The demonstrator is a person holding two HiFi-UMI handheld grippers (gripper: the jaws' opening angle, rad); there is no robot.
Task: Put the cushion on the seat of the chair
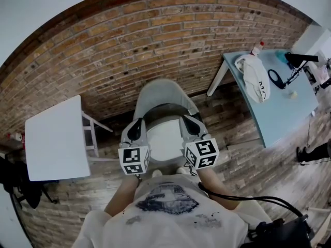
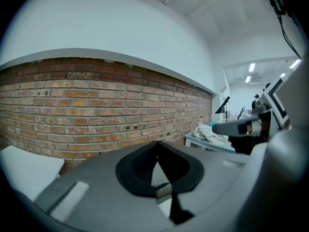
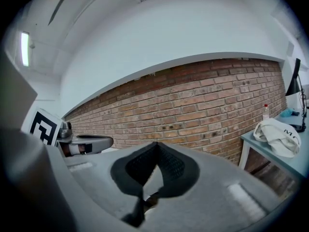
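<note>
Cushion [image 1: 164, 141] white, smooth, on grey chair [image 1: 161, 91] btwn left tool [image 1: 137, 123] & right tool [image 1: 186, 121], both closed.

A loft-style workroom or office — bare brick wall [image 1: 155, 30], wood-plank floor [image 1: 243, 164], a pale blue desk [image 1: 279, 112] with a black lamp [image 1: 297, 61], strip lights [image 3: 24, 42] overhead.

We see a brick wall [image 1: 155, 30], a white side table [image 1: 57, 138] at left, and a light-blue table [image 1: 289, 112] at right bearing a white cloth [image 1: 256, 76], a small bottle [image 1: 257, 48] and a black lamp [image 1: 299, 61].
</note>
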